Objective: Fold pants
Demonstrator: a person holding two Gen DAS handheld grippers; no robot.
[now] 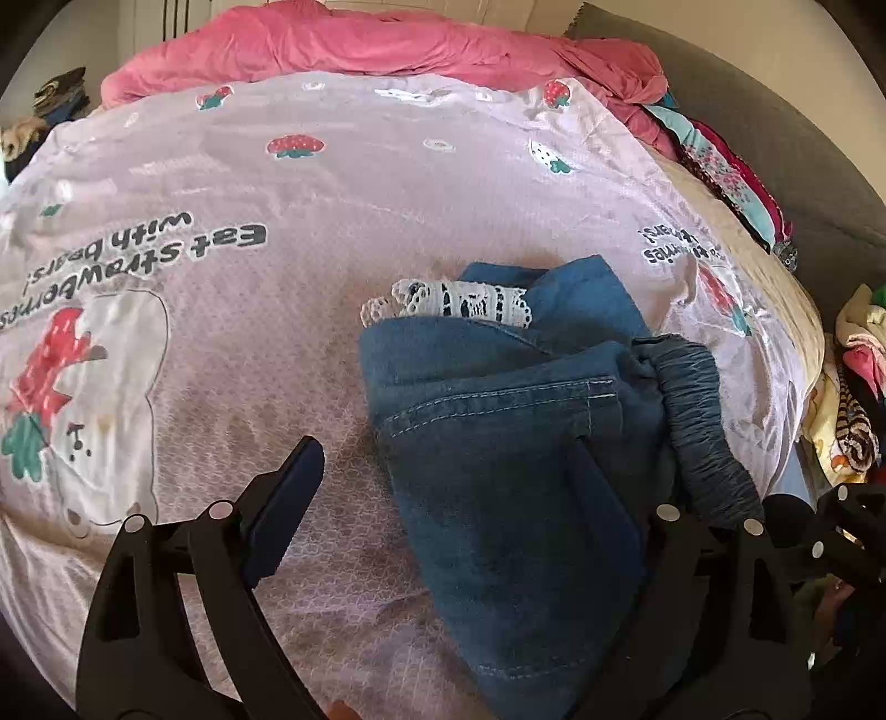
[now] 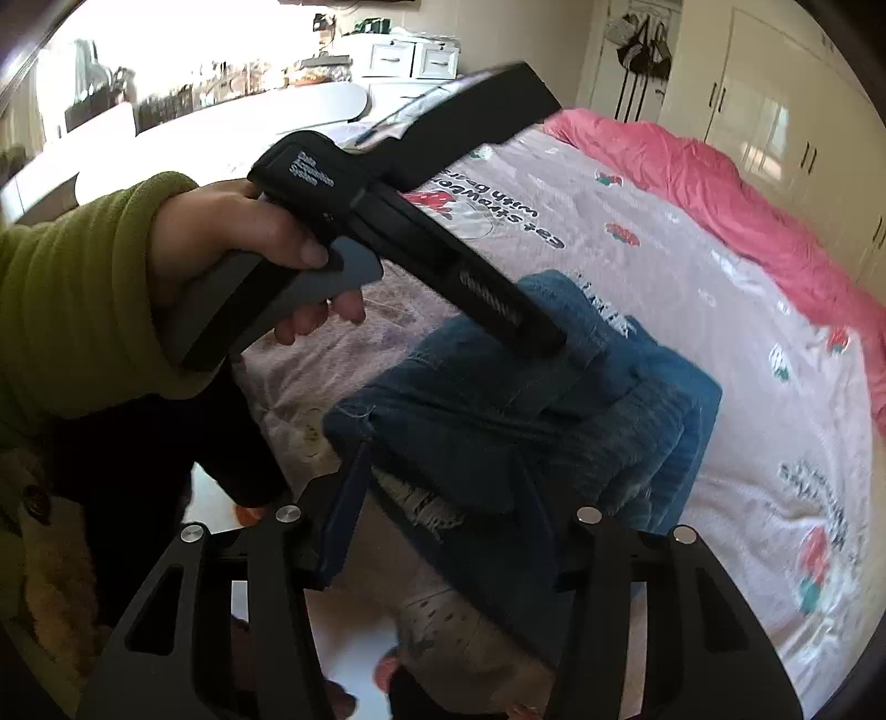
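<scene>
Blue denim pants [image 1: 498,443] lie folded into a thick bundle on a pale pink strawberry-print blanket [image 1: 249,343], with white lace trim [image 1: 459,299] showing at the far fold and the gathered waistband [image 1: 703,421] to the right. My left gripper [image 1: 443,448] is open wide above them, its right finger over the denim and its left finger over the blanket. In the right wrist view my right gripper [image 2: 443,454] straddles the near edge of the pants [image 2: 554,399]. Its jaws stand apart and I see no pad pressing. A hand [image 2: 232,243] in a green sleeve holds the other tool's handle [image 2: 310,288] above the pants.
A pink duvet [image 1: 360,44] is bunched along the far side of the bed. Loose clothes [image 1: 725,171] pile up at the bed's right edge. A white table [image 2: 238,122], drawers [image 2: 415,58] and wardrobe doors [image 2: 775,111] stand beyond. The bed's near edge and the floor [image 2: 343,637] lie below my right gripper.
</scene>
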